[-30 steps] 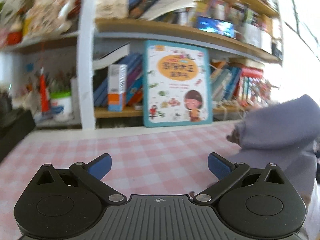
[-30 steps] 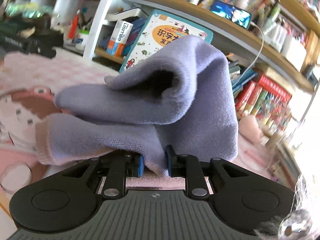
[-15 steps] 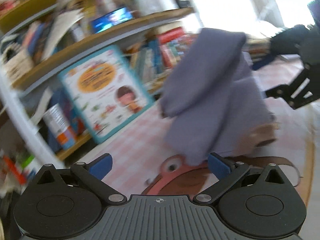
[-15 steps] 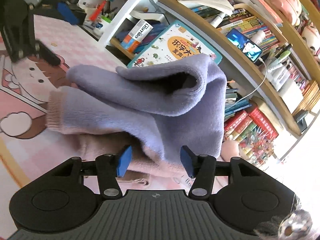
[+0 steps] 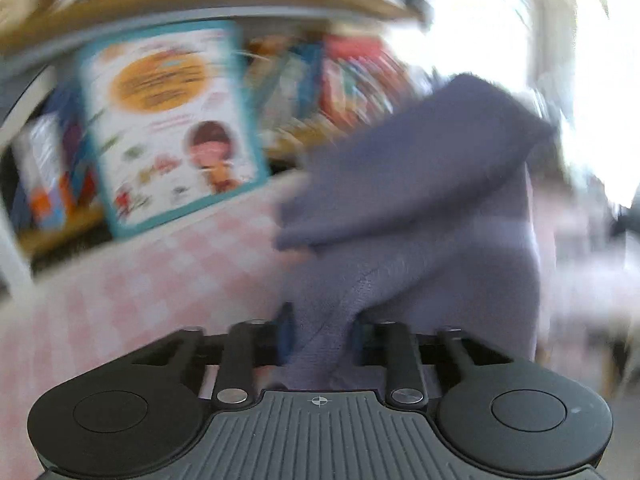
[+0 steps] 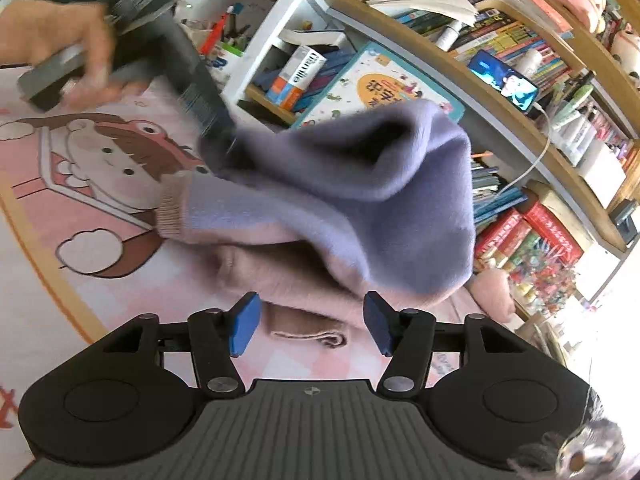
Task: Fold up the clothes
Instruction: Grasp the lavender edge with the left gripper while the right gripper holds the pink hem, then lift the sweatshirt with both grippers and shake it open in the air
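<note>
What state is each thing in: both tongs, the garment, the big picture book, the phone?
Left tongs: shut on the garment.
Right tongs: open, holding nothing.
Garment: bunched, one end lifted off the mat, pink cuff showing.
Picture book: upright, leaning against the shelf.
Phone: screen lit, cable plugged in.

Bright daylight glares from the right; left view motion-blurred, right view sharp.
</note>
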{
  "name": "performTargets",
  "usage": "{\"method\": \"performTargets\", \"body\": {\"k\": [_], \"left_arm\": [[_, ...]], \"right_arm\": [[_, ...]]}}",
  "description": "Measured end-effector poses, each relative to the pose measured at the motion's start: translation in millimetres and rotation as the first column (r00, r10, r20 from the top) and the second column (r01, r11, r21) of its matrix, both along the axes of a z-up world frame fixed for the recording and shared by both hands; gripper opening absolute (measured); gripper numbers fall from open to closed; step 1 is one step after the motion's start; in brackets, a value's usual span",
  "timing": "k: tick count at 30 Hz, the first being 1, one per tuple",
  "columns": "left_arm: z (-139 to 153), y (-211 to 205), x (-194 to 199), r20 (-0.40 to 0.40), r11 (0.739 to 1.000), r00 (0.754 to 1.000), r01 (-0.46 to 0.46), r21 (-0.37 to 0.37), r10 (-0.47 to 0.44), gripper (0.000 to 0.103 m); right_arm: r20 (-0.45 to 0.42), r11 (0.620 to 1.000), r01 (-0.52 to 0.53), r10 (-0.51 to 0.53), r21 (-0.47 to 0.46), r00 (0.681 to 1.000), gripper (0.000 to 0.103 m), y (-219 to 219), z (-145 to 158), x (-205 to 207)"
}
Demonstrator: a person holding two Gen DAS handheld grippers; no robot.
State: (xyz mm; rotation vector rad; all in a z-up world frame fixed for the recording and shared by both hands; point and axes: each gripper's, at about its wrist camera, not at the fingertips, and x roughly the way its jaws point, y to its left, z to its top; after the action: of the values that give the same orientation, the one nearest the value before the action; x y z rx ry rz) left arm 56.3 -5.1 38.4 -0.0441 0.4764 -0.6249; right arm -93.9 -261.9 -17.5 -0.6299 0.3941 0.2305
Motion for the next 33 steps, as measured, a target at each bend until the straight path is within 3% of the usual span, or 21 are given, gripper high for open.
{"method": "performTargets", "body": {"k": [4, 8, 10, 12, 16, 19, 21, 23, 26, 29, 33], "left_arm": [[8.1, 24.6, 23.3, -0.121, 0.983, 0.992, -0.060, -0.176, 0.039, 0.019], [5.3, 59.2, 17.4, -0.212, 0.950, 0.974, -0.138, -0.279, 0.079, 0.019], [-0.9, 78.2, 13.9, -0.273, 0.930, 0.956, -0.192, -0.312, 0.106, 0.018], [-6.6, 91.0, 6.0, -0.284, 0.927, 0.946, -0.242, -0.287, 0.158, 0.018], [-13.2, 109.6, -13.9, -0.260, 0.928, 0.924, -0.330, -0.173, 0.280, 0.019], [-15.3, 117.7, -23.0, -0.204, 0.925, 0.908, -0.379, -0.021, 0.367, 0.023], [-15.5, 116.6, -29.1, -0.134, 0.909, 0.900, -0.405, 0.104, 0.416, 0.027], [-15.7, 115.0, -38.4, -0.051, 0.879, 0.895, -0.422, 0.222, 0.443, 0.038], [-11.5, 112.3, -52.7, 0.032, 0.867, 0.915, -0.393, 0.307, 0.403, 0.043], [-8.7, 102.4, -69.1, 0.104, 0.868, 0.944, -0.330, 0.370, 0.314, 0.043], [-17.7, 70.6, -86.8, 0.163, 0.849, 0.980, -0.178, 0.498, 0.109, 0.043]], "right_arm": [[0.006, 0.999, -0.031, 0.031, -0.006, 0.999, 0.056, 6.0, -1.4, -1.8], [0.014, 0.995, -0.100, 0.100, 0.011, 0.995, 0.059, 18.6, 0.6, 3.5], [0.018, 0.989, -0.145, 0.145, -0.005, 0.989, 0.059, 29.2, 0.2, 8.3], [0.022, 0.982, -0.187, 0.188, -0.035, 0.982, 0.060, 40.9, -1.6, 12.5], [-0.011, 0.960, -0.267, 0.267, -0.086, 0.964, 0.063, 64.9, -6.1, 24.4], [-0.031, 0.956, -0.280, 0.278, -0.091, 0.960, 0.062, 75.8, -6.8, 36.0], [-0.067, 0.962, -0.268, 0.264, -0.050, 0.962, 0.054, 76.1, -2.5, 46.4], [-0.109, 0.966, -0.257, 0.257, 0.019, 0.960, 0.031, 75.0, 1.8, 56.5], [-0.103, 0.972, -0.228, 0.232, 0.049, 0.967, 0.018, 68.5, 8.0, 60.7], [-0.040, 0.985, -0.171, 0.171, 0.000, 0.984, 0.016, 50.5, 21.3, 60.3], [0.015, 0.994, 0.017, -0.016, -0.111, 1.000, 0.016, 21.1, 31.0, 71.1]]}}
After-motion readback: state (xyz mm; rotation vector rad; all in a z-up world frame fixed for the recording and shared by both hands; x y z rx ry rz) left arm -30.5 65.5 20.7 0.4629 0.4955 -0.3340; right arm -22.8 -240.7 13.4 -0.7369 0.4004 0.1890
